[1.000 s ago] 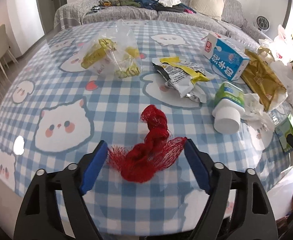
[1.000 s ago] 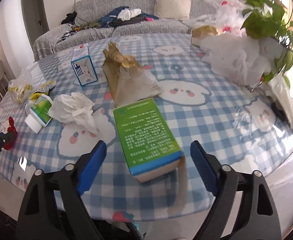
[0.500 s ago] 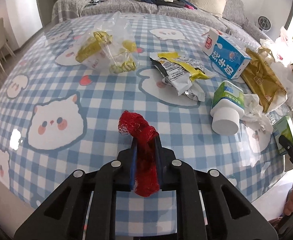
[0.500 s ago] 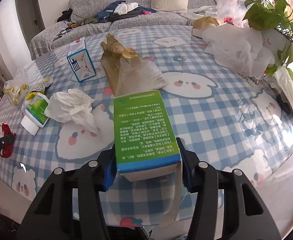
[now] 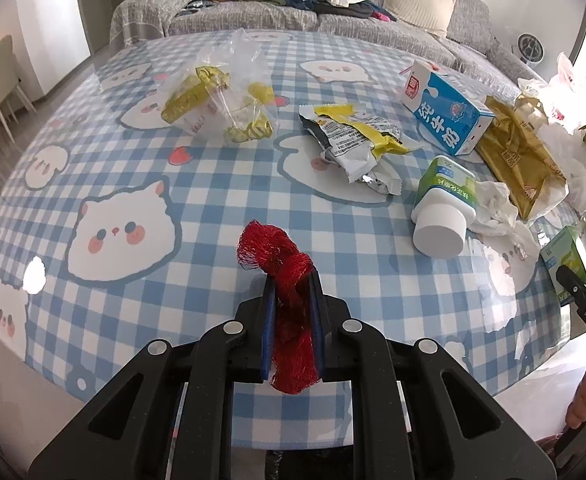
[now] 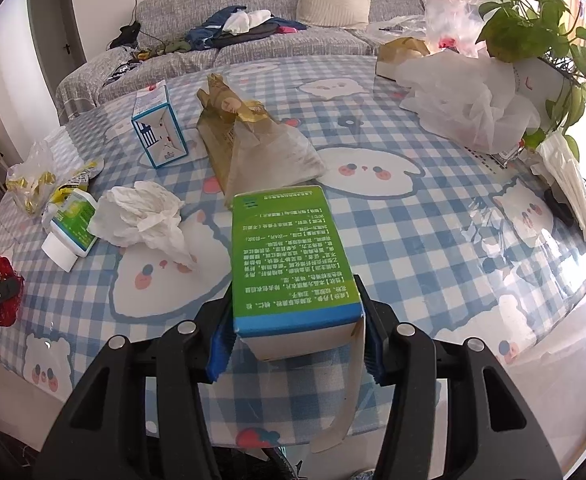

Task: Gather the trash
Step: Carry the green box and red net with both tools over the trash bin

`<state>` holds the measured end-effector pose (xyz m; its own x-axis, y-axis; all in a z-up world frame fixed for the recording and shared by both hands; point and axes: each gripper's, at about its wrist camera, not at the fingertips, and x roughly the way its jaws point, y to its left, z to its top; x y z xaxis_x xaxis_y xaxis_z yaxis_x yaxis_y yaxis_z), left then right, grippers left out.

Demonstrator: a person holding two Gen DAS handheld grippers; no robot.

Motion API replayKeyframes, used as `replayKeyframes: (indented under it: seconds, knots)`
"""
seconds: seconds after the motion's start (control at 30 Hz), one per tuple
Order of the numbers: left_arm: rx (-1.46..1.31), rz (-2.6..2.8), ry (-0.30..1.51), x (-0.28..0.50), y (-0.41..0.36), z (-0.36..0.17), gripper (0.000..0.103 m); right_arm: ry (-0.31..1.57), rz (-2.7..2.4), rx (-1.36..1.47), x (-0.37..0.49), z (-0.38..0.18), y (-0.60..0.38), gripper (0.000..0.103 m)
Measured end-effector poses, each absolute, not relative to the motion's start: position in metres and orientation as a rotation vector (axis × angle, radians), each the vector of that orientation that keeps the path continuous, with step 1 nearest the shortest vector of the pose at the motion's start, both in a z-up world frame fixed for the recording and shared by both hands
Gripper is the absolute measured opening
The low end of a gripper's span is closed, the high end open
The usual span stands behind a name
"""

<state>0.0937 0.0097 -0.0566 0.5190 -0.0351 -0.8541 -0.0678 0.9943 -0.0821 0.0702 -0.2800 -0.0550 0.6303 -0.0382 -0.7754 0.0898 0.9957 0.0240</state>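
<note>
Left gripper (image 5: 292,304): I see jaws pinching the red mesh net (image 5: 289,300), long axis pointing away along them.
Right gripper (image 6: 295,332): jaws clamp the green box (image 6: 289,256), lengthwise, above the worktop (image 6: 433,216).
Right view only: potted plant (image 6: 533,28).

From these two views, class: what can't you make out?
- Any bin: in neither view.
- Green box: its underside is hidden in the right view; the left view's edge crops it.
- Red net: its middle is hidden between the left gripper pads.
- Right gripper: mostly cropped in the left view.
</note>
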Motion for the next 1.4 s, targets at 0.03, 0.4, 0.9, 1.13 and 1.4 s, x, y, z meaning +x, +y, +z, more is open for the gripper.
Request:
replayKeyframes:
  seconds: [0.03,0.4,0.9,1.13,1.4]
  knots:
    - [-0.110,0.018,1.025,0.092,0.009,-0.056,0.014,0.885,-0.072,0.062,0.070,-0.054,-0.280,0.048]
    - [-0.098,0.002,1.012,0.067,0.000,-0.044,0.014,0.857,-0.076,0.046,0.051,-0.042,-0.275,0.046]
    - [-0.092,-0.004,0.996,0.028,0.003,-0.033,0.014,0.826,-0.077,0.041,0.011,-0.028,-0.268,0.046]
    - [-0.094,-0.002,0.986,0.000,0.009,-0.031,0.014,0.805,-0.057,0.037,-0.012,-0.024,-0.256,0.046]
    - [-0.101,0.004,0.985,-0.044,0.019,-0.036,0.014,0.779,-0.004,0.018,-0.046,-0.022,-0.228,0.046]
